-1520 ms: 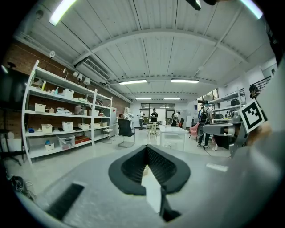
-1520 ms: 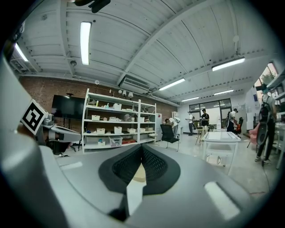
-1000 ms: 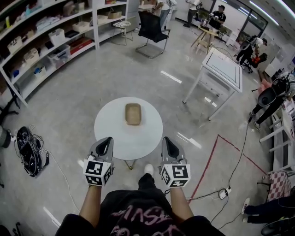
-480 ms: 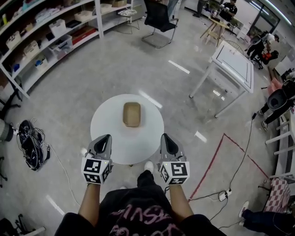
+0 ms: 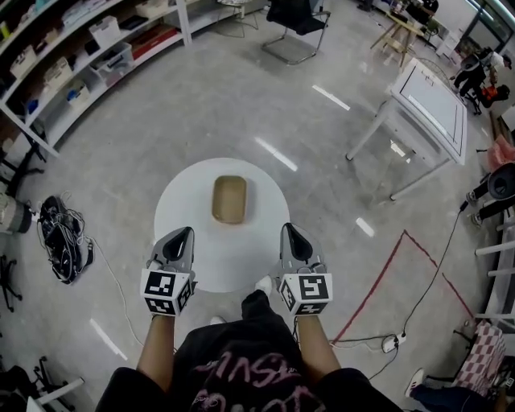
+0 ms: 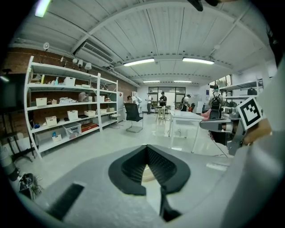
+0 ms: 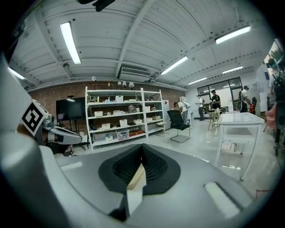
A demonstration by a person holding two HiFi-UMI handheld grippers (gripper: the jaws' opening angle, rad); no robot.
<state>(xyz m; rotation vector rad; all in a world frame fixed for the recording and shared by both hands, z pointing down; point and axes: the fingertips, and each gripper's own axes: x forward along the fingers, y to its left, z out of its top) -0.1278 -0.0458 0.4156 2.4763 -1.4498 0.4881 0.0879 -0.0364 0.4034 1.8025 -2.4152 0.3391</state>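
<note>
A shallow tan tray (image 5: 229,199) lies on a small round white table (image 5: 241,253) in the head view. My left gripper (image 5: 183,234) hangs over the table's near left edge, jaws together, holding nothing. My right gripper (image 5: 288,229) hovers over the near right edge, also shut and empty. Both point forward, each about a hand's length short of the tray. In the left gripper view the black pads (image 6: 164,162) meet at the gripper (image 6: 146,147) tip, and a sliver of the tray (image 6: 148,174) shows below. The right gripper (image 7: 141,146) looks the same, with a strip of tray (image 7: 137,177) behind it.
White shelving with bins (image 5: 72,56) runs along the far left. A black office chair (image 5: 298,16) stands at the back, a white rectangular table (image 5: 426,96) to the right. Bundled cables (image 5: 60,241) lie on the floor left; red floor tape (image 5: 378,282) and a power strip (image 5: 392,342) lie right.
The person has stepped closer, so the round table and tray sit lower in the head view. Both grippers keep the same shut pose side by side.
</note>
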